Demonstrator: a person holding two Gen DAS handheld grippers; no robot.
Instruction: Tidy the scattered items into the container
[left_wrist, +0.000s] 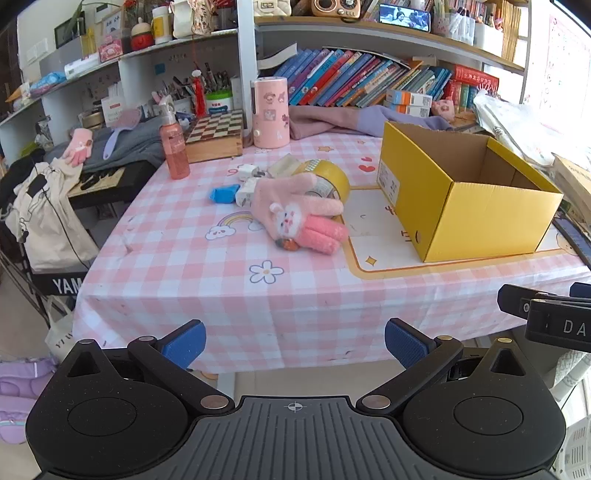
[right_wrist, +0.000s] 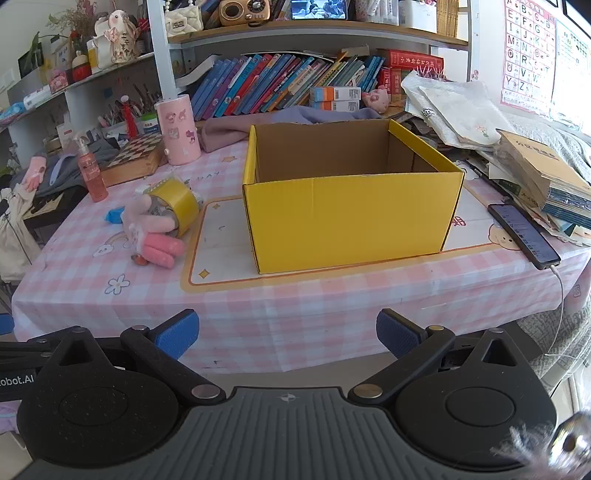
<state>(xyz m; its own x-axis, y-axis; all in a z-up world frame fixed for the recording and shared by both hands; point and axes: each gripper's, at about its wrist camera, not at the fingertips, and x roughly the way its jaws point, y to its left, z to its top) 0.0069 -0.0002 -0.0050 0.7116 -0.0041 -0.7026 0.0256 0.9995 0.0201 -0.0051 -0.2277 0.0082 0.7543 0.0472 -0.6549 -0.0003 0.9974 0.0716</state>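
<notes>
An open yellow cardboard box (left_wrist: 461, 199) stands on the pink checked table; it also shows in the right wrist view (right_wrist: 351, 221). Left of it lie a pink knitted glove (left_wrist: 299, 218) (right_wrist: 155, 240), a yellow tape roll (left_wrist: 328, 181) (right_wrist: 177, 203), a small blue item (left_wrist: 223, 194) (right_wrist: 115, 215) and small white items (left_wrist: 247, 184). My left gripper (left_wrist: 294, 343) is open and empty, in front of the table's near edge. My right gripper (right_wrist: 287, 334) is open and empty, also before the edge, facing the box.
A pink spray bottle (left_wrist: 174, 147), a chessboard box (left_wrist: 216, 136) and a pink cylinder (left_wrist: 269, 112) stand at the back left. A phone (right_wrist: 524, 230) on a cable lies right of the box, by stacked books and papers (right_wrist: 517, 166). Bookshelves stand behind.
</notes>
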